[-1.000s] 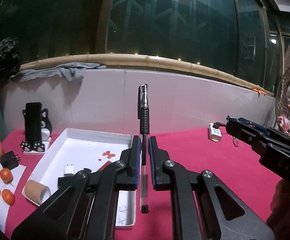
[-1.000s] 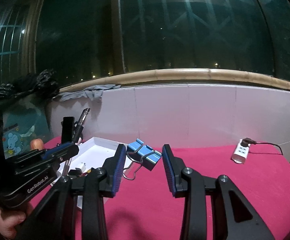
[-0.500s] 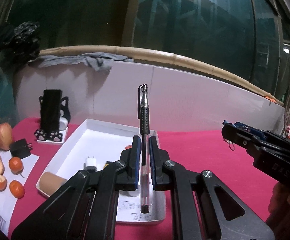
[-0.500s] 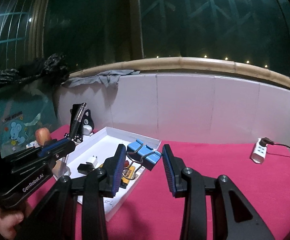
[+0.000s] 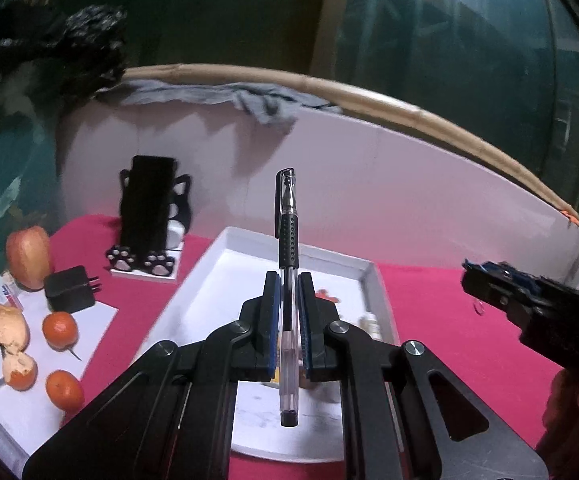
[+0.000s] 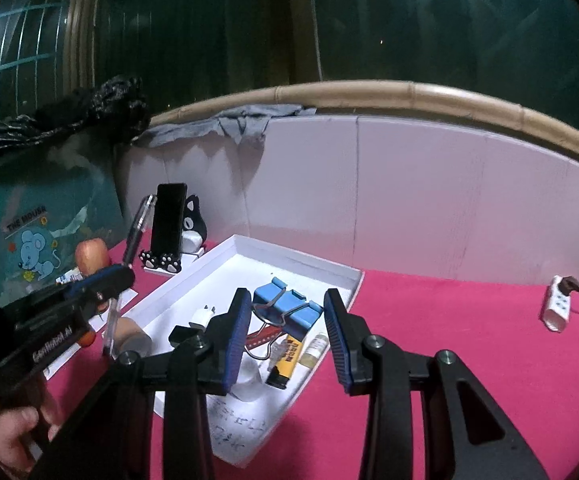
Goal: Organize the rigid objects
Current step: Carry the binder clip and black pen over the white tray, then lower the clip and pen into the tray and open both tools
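My left gripper [image 5: 288,280] is shut on a clear pen [image 5: 287,248] with a black grip, which stands upright between the pads over the white tray [image 5: 373,280]. My right gripper [image 6: 287,295] is shut on a blue binder clip [image 6: 289,308] whose wire handles hang down, above the tray's [image 6: 301,254] near half. The tray holds a white plug [image 6: 201,316], a yellow tube [image 6: 287,360], a small bottle [image 6: 315,350] and a tape roll [image 6: 131,336]. In each wrist view the other gripper shows at the side: the left gripper [image 6: 101,284] with the pen [image 6: 135,232], and the right gripper [image 5: 529,308].
A phone on a cat-paw stand [image 5: 145,220] stands left of the tray by the white back panel. An apple [image 5: 27,256], a black adapter [image 5: 69,290] and several oranges [image 5: 59,330] lie on paper at the far left. A white power strip [image 6: 557,308] lies on the red cloth at right.
Both grippers have carried their loads leftward. The tray has come from the left of each view to under the fingers, and the phone stand and fruit look closer.
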The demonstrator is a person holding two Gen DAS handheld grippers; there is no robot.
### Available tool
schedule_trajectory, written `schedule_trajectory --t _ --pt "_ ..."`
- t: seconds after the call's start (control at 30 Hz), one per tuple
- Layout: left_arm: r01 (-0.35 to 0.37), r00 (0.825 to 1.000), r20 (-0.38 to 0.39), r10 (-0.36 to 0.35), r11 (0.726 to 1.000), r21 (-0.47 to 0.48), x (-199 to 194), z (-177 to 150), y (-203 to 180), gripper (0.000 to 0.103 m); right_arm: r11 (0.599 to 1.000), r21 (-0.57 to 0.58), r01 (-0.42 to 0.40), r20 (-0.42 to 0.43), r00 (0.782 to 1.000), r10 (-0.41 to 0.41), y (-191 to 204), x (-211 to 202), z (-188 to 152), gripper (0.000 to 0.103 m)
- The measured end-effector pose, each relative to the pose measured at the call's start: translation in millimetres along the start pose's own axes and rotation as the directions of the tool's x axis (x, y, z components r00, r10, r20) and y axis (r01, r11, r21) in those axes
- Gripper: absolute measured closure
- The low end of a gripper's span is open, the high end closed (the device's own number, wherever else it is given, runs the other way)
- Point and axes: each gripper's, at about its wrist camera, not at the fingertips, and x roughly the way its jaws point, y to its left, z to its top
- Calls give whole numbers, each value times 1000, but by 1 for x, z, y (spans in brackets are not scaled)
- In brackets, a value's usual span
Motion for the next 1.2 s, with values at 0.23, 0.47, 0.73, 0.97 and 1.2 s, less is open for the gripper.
schedule_trajectory --t 0.23,0.47,0.73,0.97,1.2 --pt "-7 995 -101 4 1000 -28 40 -2 18 95 1000 13 -23 -99 995 24 10 48 0 66" --pt "8 977 -212 -10 1000 -9 78 -14 11 95 995 89 -35 -226 973 55 7 104 -5 66" --pt "-2 968 -251 2 1000 0 98 -20 10 95 998 67 -21 -275 961 39 11 123 -14 66" --pt "-4 965 -263 0 1000 -13 101 -21 11 88 998 58 -28 -262 964 42 15 126 -14 53" --pt "-104 971 -222 87 992 -68 87 -16 28 18 989 148 -9 -191 981 38 -4 110 -13 15"
